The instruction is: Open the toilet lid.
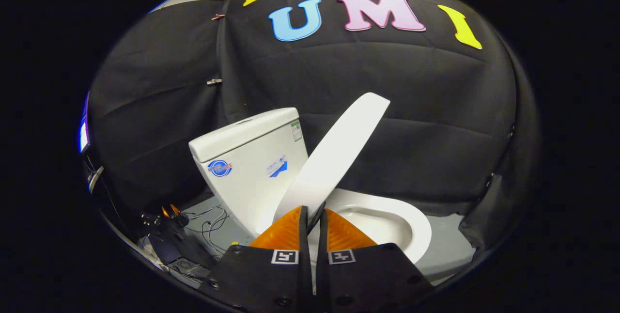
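A white toilet stands against the black cloth wall, and the whole scene looks tilted in the gripper view. Its tank (252, 163) is beyond and to the left of the fingers. The toilet lid (339, 148) is lifted off the bowl and slants up and away from the fingertips. My gripper (313, 213) is shut on the lid's near edge, which is pinched in the narrow gap between the two fingers. The seat ring and bowl (414, 228) lie uncovered just to the right of the fingers.
Grey floor (450, 247) surrounds the toilet's base. Cables and small dark devices (169, 235) lie on the floor to the left of the tank. Black cloth walls close in behind and on both sides.
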A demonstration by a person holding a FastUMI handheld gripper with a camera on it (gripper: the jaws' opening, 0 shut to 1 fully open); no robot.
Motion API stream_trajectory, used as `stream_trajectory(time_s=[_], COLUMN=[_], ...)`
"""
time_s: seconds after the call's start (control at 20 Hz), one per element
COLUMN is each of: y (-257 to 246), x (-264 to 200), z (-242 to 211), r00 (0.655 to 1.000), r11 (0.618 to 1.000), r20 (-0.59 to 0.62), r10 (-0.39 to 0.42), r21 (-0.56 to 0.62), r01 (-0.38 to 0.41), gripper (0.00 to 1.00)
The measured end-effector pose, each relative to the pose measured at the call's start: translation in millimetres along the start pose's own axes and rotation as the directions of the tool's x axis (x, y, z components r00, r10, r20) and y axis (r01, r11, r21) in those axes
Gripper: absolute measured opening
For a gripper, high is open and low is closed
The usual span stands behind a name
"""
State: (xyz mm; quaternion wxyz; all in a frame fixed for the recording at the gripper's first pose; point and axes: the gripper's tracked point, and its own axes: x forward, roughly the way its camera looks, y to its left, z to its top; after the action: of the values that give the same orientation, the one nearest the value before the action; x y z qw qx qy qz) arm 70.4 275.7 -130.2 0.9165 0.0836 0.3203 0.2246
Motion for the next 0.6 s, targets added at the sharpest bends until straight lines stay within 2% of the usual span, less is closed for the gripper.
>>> stream_trajectory(time_s=[0.25, 0.6], y=[42, 99], x=[19, 47], z=[23, 40], r00=[0.995, 0.989], r11=[0.995, 0.982], r20=[0.016, 0.041], r10=[0.101, 0.14], r21=[0.003, -0.135], r01=[-0.101, -0.133], gripper=[0.08, 0.08])
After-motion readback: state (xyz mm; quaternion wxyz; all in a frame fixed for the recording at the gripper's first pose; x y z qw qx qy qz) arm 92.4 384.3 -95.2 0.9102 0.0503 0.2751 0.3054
